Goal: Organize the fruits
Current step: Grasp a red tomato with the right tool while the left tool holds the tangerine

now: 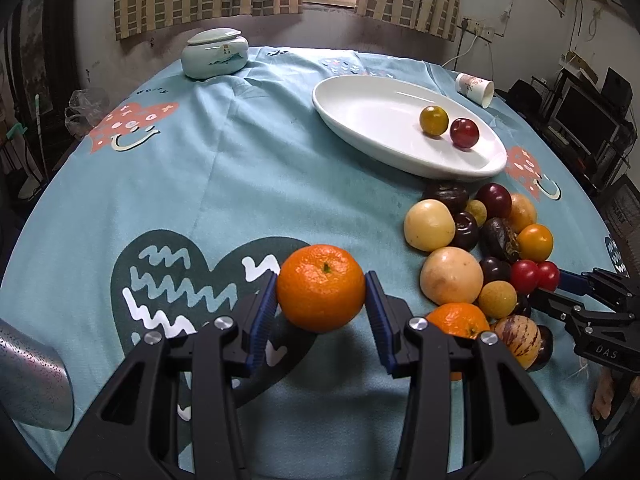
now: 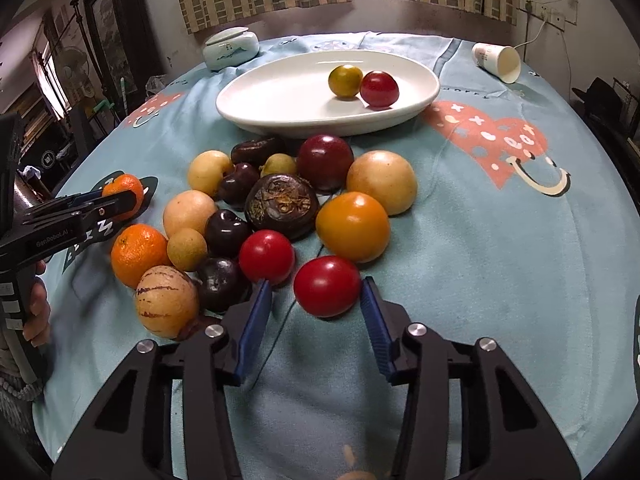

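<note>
Right hand-held gripper (image 2: 316, 300) straddling red tomato (image 2: 327, 286), white plate (image 2: 280, 116) beyond

Our left gripper (image 1: 321, 292) tilted downward, both blue pads (image 1: 267, 304) pressing on sides of mandarin (image 1: 320, 287), held just above cloth. Our right gripper (image 2: 316, 300) also tilted downward, jaws around red tomato (image 2: 327, 286); gap visible on each side, pads not pressing. In right wrist view, our left hand (image 2: 36, 304) wraps handle of left gripper.
</note>
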`<control>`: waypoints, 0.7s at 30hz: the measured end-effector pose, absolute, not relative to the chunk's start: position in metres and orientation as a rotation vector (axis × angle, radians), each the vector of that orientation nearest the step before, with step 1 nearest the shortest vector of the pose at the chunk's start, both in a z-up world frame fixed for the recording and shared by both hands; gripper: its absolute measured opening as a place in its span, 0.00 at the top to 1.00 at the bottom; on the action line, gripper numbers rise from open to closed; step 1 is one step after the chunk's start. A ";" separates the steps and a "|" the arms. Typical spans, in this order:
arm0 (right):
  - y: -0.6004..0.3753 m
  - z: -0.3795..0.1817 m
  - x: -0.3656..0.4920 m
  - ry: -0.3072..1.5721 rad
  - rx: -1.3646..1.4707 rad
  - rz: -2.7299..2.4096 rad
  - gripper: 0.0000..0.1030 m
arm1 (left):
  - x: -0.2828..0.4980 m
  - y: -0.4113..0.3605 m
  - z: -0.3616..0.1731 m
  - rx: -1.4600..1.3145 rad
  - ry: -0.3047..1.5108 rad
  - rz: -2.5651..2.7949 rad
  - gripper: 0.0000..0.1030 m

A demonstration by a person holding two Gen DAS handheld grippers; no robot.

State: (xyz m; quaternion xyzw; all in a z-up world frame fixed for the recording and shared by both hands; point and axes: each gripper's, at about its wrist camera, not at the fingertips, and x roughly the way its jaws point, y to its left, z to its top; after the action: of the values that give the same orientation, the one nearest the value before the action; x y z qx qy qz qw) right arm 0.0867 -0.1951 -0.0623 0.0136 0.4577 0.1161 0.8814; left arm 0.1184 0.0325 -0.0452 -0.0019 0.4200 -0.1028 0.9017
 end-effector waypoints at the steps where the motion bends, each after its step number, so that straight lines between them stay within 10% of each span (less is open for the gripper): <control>1: -0.195 -0.063 0.087 0.953 0.026 0.242 0.54 | 0.119 0.032 -0.045 -0.002 0.870 -0.211 0.57; 21: -0.212 -0.050 0.080 0.886 0.097 0.226 0.69 | 0.117 0.034 -0.043 -0.013 0.858 -0.207 0.57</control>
State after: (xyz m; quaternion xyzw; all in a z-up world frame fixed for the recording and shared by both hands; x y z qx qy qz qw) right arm 0.0795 -0.2116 -0.0505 0.0468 0.4275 0.1092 0.8962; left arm 0.1173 0.0339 -0.0433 -0.0065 0.4151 -0.1002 0.9042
